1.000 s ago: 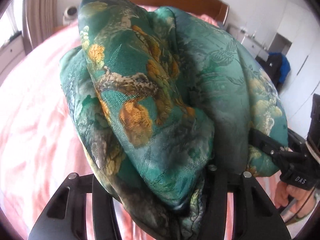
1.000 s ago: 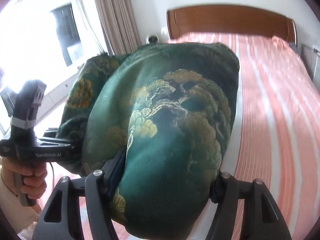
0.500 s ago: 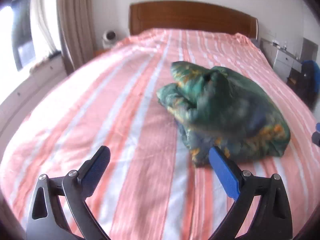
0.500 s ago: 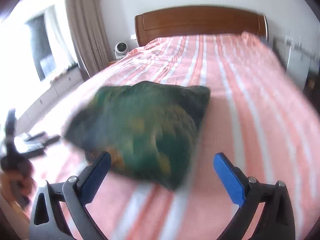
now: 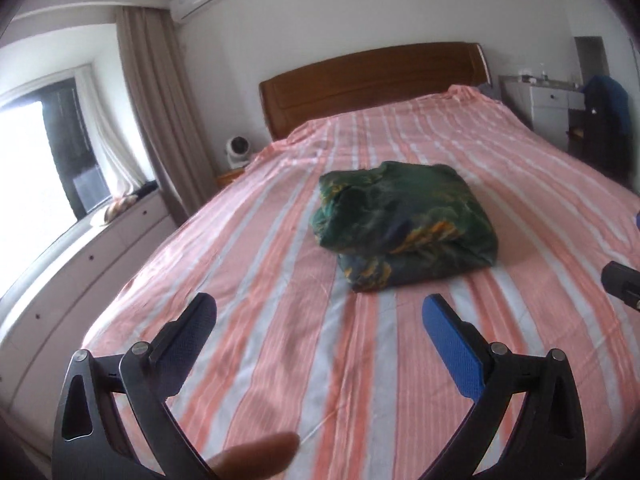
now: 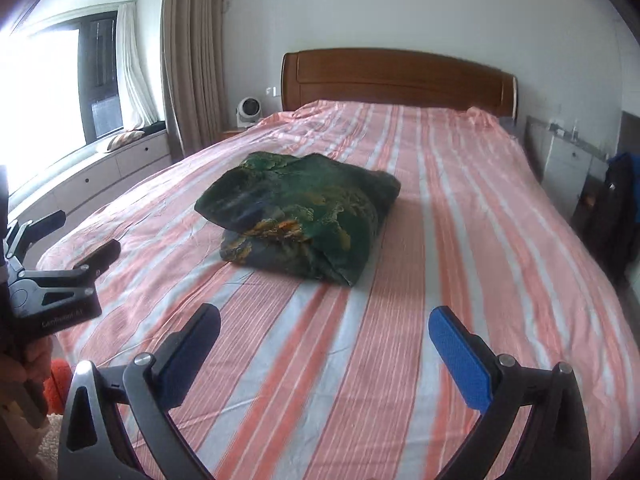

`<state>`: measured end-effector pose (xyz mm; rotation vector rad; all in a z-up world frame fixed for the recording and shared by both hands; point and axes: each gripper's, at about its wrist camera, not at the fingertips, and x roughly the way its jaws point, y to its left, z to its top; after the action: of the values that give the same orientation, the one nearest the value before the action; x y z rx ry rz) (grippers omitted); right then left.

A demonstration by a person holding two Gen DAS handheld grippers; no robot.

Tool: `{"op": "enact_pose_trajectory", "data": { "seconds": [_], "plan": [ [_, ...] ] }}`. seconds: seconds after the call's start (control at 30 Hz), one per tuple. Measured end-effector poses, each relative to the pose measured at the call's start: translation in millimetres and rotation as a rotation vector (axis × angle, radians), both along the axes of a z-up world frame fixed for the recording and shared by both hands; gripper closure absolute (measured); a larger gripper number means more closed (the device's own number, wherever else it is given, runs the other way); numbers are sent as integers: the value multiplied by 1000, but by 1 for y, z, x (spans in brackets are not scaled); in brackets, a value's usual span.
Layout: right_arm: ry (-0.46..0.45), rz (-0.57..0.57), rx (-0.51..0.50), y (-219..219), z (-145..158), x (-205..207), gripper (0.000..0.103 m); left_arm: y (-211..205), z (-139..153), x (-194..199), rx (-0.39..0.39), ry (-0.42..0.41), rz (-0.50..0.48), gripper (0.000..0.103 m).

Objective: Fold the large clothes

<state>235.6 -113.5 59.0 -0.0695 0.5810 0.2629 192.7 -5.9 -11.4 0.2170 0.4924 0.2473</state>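
A dark green garment with yellow floral print (image 5: 404, 228) lies folded in a thick bundle on the pink-and-white striped bed (image 5: 248, 320). It also shows in the right wrist view (image 6: 300, 220). My left gripper (image 5: 320, 320) is open and empty, held back from the bundle above the near part of the bed. My right gripper (image 6: 324, 328) is open and empty too, also short of the bundle. The left gripper shows in the right wrist view (image 6: 72, 240), off the bed's left side, jaws apart.
A wooden headboard (image 6: 396, 78) stands at the far end. A window bench with drawers (image 6: 100, 172) and curtains run along the left. A small fan (image 6: 248, 110) sits by the headboard. A white cabinet (image 5: 548, 108) and dark bag (image 6: 612, 208) stand right.
Both grippers were shut on the green garment and held it up. They let go, the bundle dropped onto the bed, and both grippers drew back open.
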Motion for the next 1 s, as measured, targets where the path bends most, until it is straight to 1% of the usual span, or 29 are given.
{"op": "enact_pose_trajectory", "data": {
  "seconds": [0.07,0.17,0.23,0.33,0.47,0.53,0.67,0.8,0.87,1.0],
  "plan": [
    [-38,-13,-36,3,7,-19,0,-6,6,-8,-41,21,-26,0],
    [-11,-7,-68,8,13,-35,0,-10,11,-23,-127,74,-56,0],
    [-3,-9,-73,7,13,-51,0,-12,10,-28,-158,107,-68,0],
    [9,-20,-45,3,17,-67,0,-18,6,-34,-164,153,-54,0],
    [55,-53,-24,-3,16,-77,0,-23,6,-44,-179,167,-60,0],
    [62,-67,-20,-6,17,-81,0,-25,8,-48,-178,170,-60,0],
    [74,-92,-27,-9,17,-85,0,-27,11,-53,-167,165,-61,0],
    [99,-83,-28,-7,16,-89,0,-27,13,-59,-165,175,-54,0],
    [122,-78,-45,-4,15,-91,0,-26,13,-62,-180,185,-60,0],
    [151,-72,-73,1,16,-98,0,-26,13,-68,-163,185,-57,0]
  ]
}}
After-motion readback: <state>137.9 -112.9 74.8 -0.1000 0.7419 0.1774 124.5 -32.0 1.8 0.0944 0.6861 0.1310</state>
